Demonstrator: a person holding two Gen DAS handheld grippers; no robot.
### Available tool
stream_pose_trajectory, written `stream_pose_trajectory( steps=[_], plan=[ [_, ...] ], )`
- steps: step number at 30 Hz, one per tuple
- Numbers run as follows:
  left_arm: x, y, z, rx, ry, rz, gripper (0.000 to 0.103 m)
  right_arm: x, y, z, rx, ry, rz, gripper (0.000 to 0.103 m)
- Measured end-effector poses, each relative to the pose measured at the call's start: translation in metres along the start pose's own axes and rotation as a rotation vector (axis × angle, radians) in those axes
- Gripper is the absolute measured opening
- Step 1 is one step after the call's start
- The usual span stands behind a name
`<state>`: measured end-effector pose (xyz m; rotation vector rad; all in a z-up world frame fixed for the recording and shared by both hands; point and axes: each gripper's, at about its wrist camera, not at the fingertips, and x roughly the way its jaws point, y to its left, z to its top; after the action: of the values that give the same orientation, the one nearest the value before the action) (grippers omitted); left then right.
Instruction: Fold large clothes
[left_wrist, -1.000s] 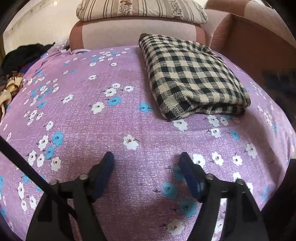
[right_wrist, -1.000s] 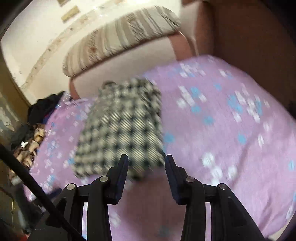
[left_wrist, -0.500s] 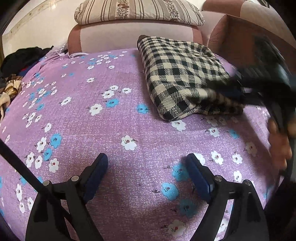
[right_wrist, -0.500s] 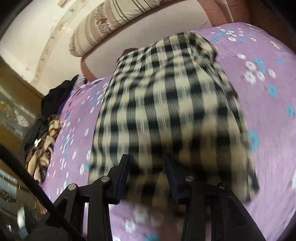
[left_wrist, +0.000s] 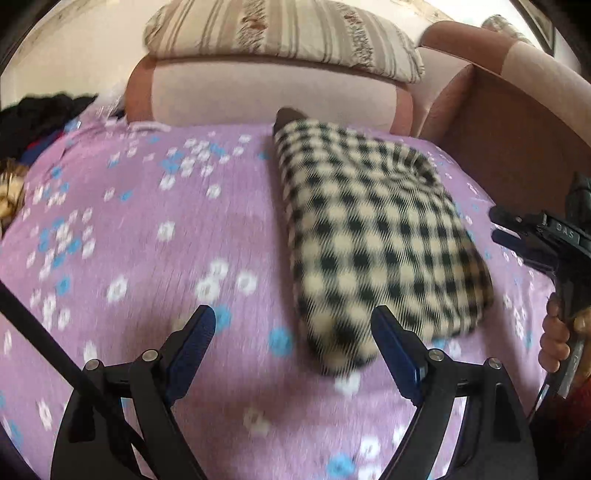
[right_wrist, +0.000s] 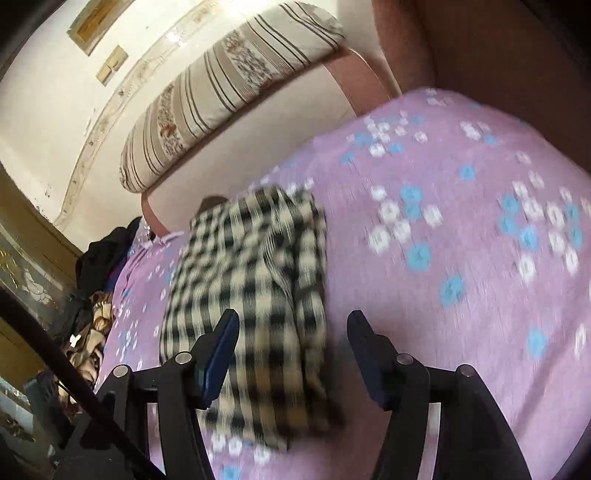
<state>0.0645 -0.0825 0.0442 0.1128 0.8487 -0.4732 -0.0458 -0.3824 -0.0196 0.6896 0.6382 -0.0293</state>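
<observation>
A folded black-and-cream checked garment (left_wrist: 369, 240) lies flat on the purple floral sheet (left_wrist: 129, 240). My left gripper (left_wrist: 291, 321) hangs open just short of its near corner, pads touching nothing. In the left wrist view, my right gripper (left_wrist: 495, 225) sits at the right edge, off the garment, with a hand (left_wrist: 557, 339) on its handle. In the right wrist view, the garment (right_wrist: 251, 288) lies below and left of the right gripper (right_wrist: 293, 321). Its jaws are opening. The garment's right edge shows between the jaws, and the pads do not press on it.
A striped pillow (left_wrist: 280, 33) rests on the pink sofa back (left_wrist: 273, 92) behind the sheet. A brown armrest (left_wrist: 517, 140) walls the right side. Dark clothes (left_wrist: 37, 118) are heaped at the far left, with more patterned cloth (right_wrist: 92, 339) below them.
The right gripper has pulled back off the checked garment and its jaws have widened. The left gripper has moved up and in towards the garment's near corner.
</observation>
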Motion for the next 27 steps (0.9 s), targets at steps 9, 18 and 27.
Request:
stream_pose_trajectory(
  steps=[9, 18, 27],
  plan=[
    [0.053, -0.016, 0.036, 0.022, 0.062, 0.043, 0.085, 0.08, 0.026, 0.054, -0.084, 0.12, -0.069, 0.033],
    [0.062, 0.011, 0.055, -0.085, 0.044, -0.126, 0.088, 0.061, -0.011, 0.044, 0.038, 0.09, 0.028, 0.072],
    [0.133, 0.019, 0.071, -0.214, 0.227, -0.419, 0.093, 0.102, -0.035, 0.028, 0.172, 0.141, 0.171, 0.076]
  ],
)
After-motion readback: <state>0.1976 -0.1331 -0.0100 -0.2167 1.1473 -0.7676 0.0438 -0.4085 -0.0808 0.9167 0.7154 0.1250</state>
